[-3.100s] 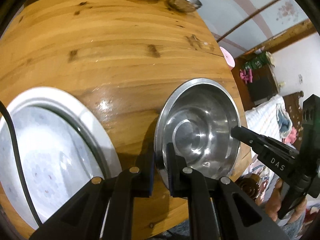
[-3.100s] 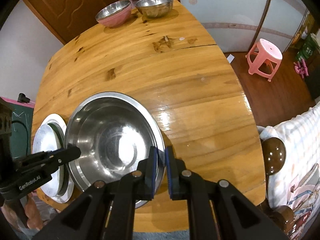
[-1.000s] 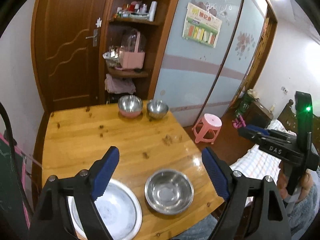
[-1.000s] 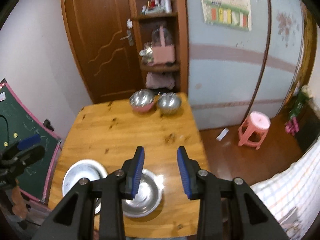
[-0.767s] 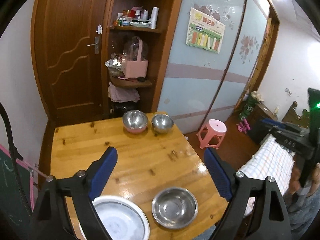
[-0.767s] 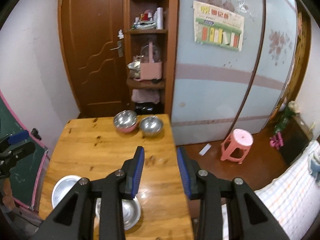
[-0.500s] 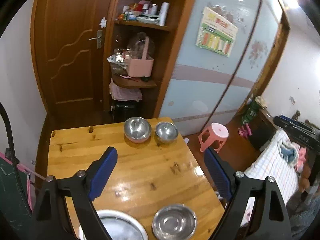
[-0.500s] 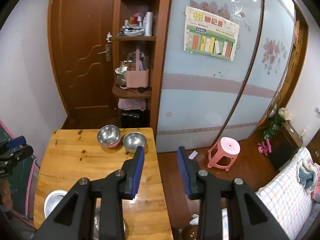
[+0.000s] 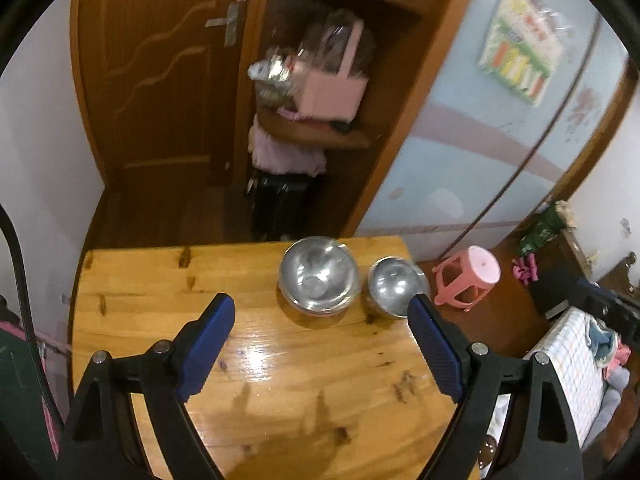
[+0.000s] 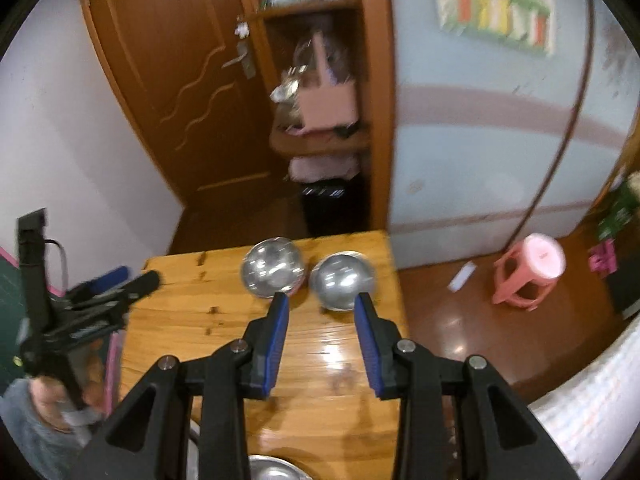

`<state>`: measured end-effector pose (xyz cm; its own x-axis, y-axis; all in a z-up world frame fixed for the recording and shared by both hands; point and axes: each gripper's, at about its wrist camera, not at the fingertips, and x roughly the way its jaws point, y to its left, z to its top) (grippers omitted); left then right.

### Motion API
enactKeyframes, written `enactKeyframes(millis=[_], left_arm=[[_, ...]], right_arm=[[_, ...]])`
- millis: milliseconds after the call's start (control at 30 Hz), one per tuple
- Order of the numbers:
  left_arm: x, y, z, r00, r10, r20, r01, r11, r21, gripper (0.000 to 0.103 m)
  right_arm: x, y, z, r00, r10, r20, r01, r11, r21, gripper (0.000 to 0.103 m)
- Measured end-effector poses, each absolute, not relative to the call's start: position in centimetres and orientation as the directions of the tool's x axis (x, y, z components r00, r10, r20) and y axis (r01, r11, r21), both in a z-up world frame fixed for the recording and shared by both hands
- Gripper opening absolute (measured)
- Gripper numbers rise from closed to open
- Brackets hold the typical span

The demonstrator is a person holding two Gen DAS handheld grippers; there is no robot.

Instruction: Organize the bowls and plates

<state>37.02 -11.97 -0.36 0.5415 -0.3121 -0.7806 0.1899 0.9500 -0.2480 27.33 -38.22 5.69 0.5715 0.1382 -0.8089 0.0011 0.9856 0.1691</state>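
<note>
Left wrist view: the left gripper (image 9: 320,320) hangs with jaws wide apart and empty over the wooden table (image 9: 160,280); at its far edge stand a shiny steel bowl (image 9: 318,280) and, just beside it, a smaller steel bowl (image 9: 394,286). Right wrist view: the right gripper (image 10: 320,308) is partly parted, holding nothing, near both bowls.
</note>
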Motion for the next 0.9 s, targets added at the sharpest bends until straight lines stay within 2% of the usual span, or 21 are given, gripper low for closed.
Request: enactKeyframes(millis=[333, 400, 500, 833, 900], left_arm=[[44.4, -11.1, -10.9, 0.497, -0.305, -0.813, 0.037, 0.943, -0.331, 0.087], [45.5, -11.2, -12.7, 0.482, -0.304, -0.822, 0.015, 0.941, -0.339, 0.081], [46.8, -11.5, -15.3, 0.457, -0.306, -0.835, -0.013, 0.937, -0.35, 0.08], [48.9, -12.7, -19.5, 0.405, -0.316, -0.858, -0.004, 0.938, -0.347, 0.075], [49.1, -12.6, -19.7, 0.404, -0.318, -0.858, -0.008, 0.936, -0.351, 0.07]], right_arm=[[36.0, -34.6, -6.2, 0.416, 0.274, -0.867, 0.051, 0.945, 0.323, 0.034], [37.0, -34.4, -8.2, 0.394, 0.285, -0.874, 0.083, 0.936, 0.342, 0.034], [38.4, -34.3, -11.0, 0.367, 0.316, -0.875, 0.133, 0.913, 0.385, 0.034], [41.0, -33.2, -16.1, 0.322, 0.327, -0.889, 0.224, 0.885, 0.407, 0.034], [41.4, -33.0, -16.6, 0.316, 0.326, -0.891, 0.235, 0.883, 0.406, 0.034]])
